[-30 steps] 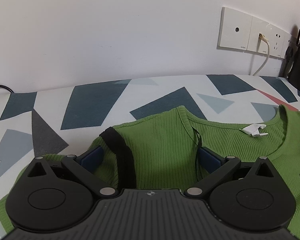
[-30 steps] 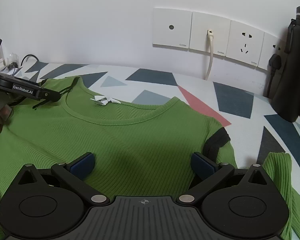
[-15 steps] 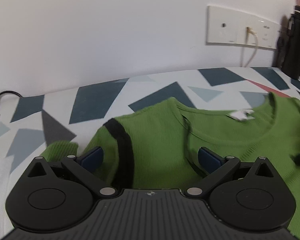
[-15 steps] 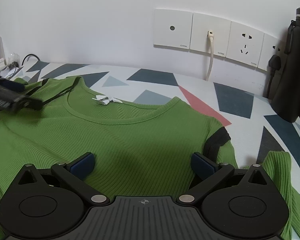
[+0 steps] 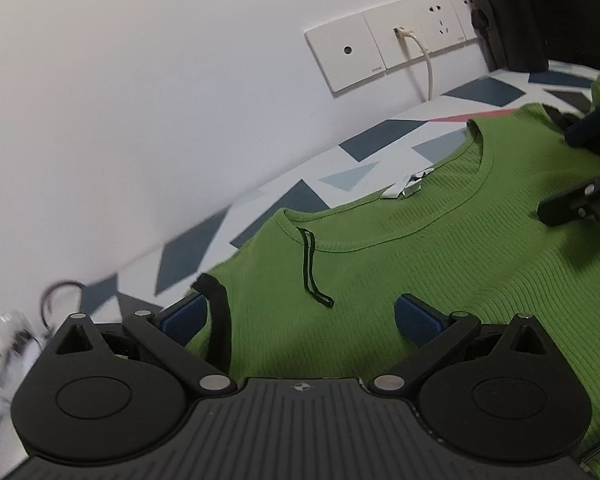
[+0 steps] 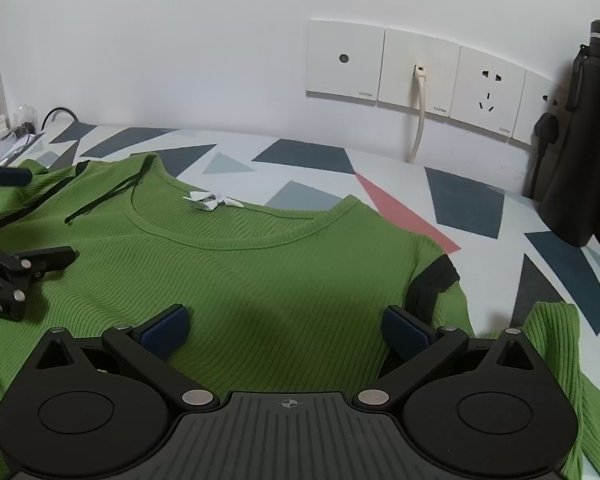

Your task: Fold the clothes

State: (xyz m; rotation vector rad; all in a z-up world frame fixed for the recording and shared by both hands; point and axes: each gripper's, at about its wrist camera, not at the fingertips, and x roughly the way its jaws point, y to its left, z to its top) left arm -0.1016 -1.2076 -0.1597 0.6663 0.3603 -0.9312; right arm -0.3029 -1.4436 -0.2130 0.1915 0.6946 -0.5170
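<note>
From where I sit, a good deal is cut off. The lower part of the green sweater (image 6: pixel 268 280) runs under both gripper bodies, so I cannot see its hem or most of either sleeve. In the left wrist view the picture is tilted and smeared at the left edge; some clear items and a dark cable loop (image 5: pixel 58 292) there are too blurred for me to name. At the right edge of that view the right gripper (image 5: pixel 584 168) shows only in part. In the right wrist view the left gripper (image 6: pixel 12 220) is cropped the same way at the left edge.

My left gripper (image 5: pixel 300 316) has its blue pads wide apart, hovering over the sweater's shoulder; whether the pads touch the fabric I cannot tell. My right gripper (image 6: pixel 286 330) is also spread wide, holding nothing, over the chest near the other shoulder.

The sweater lies flat, front up, on the patterned cover (image 6: pixel 308 156), neckline towards the white wall. It is ribbed knit with a round neck, a white label (image 6: pixel 210 200) crumpled at the back of the collar, a black band (image 6: pixel 432 284) at the shoulder seam, and a thin dark hanger loop (image 5: pixel 310 268) lying loose across the fabric. A folded sleeve end (image 6: pixel 552 332) lies beside the right shoulder.
</note>
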